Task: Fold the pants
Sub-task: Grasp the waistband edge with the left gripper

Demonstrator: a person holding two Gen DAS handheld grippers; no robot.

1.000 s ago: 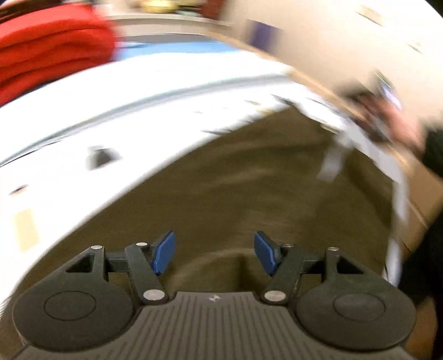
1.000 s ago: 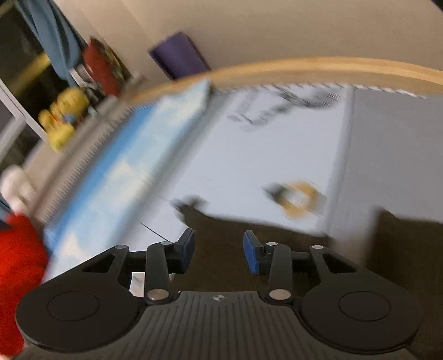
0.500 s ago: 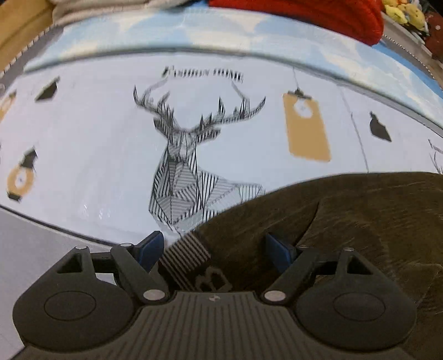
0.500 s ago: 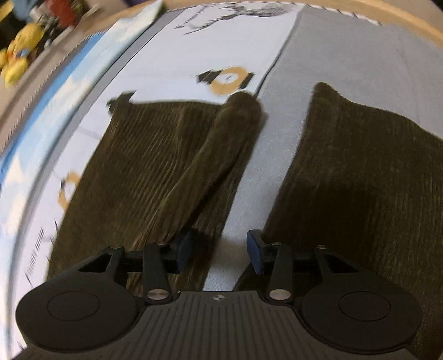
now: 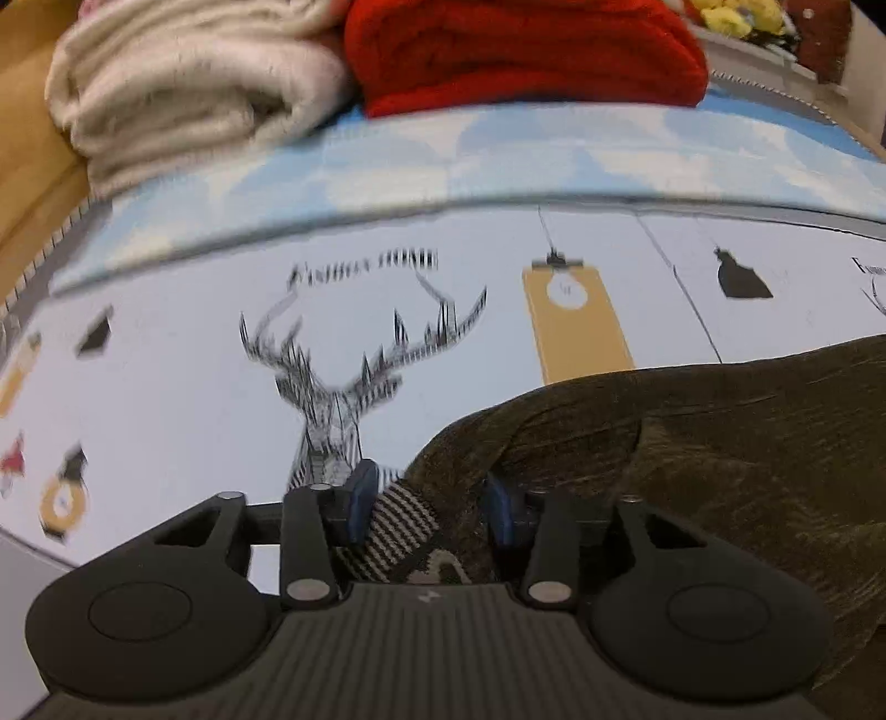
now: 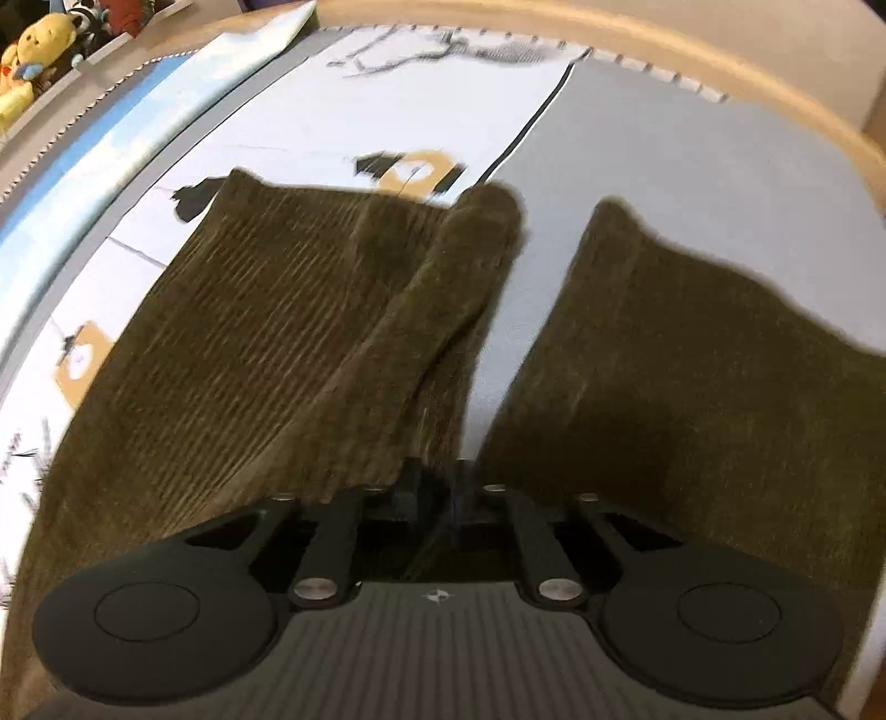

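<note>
Dark olive corduroy pants (image 6: 266, 332) lie on a bed sheet, two legs stretching away in the right wrist view, the left leg with a rolled fold along its inner edge. My right gripper (image 6: 443, 487) is shut on the pants fabric between the two legs. In the left wrist view the waist end of the pants (image 5: 692, 443) fills the lower right. My left gripper (image 5: 426, 498) is partly closed around the waistband corner with its striped lining (image 5: 387, 526); the pads look apart.
The sheet (image 5: 194, 387) has deer and lamp prints. A folded cream blanket (image 5: 183, 94) and a red blanket (image 5: 520, 50) lie at the far edge. A wooden bed rim (image 6: 720, 77) curves behind the pant legs. Yellow plush toys (image 6: 33, 55) sit far left.
My right gripper has closed on the fabric between the legs. My left gripper's fingers have narrowed around the waistband corner and the view has risen slightly.
</note>
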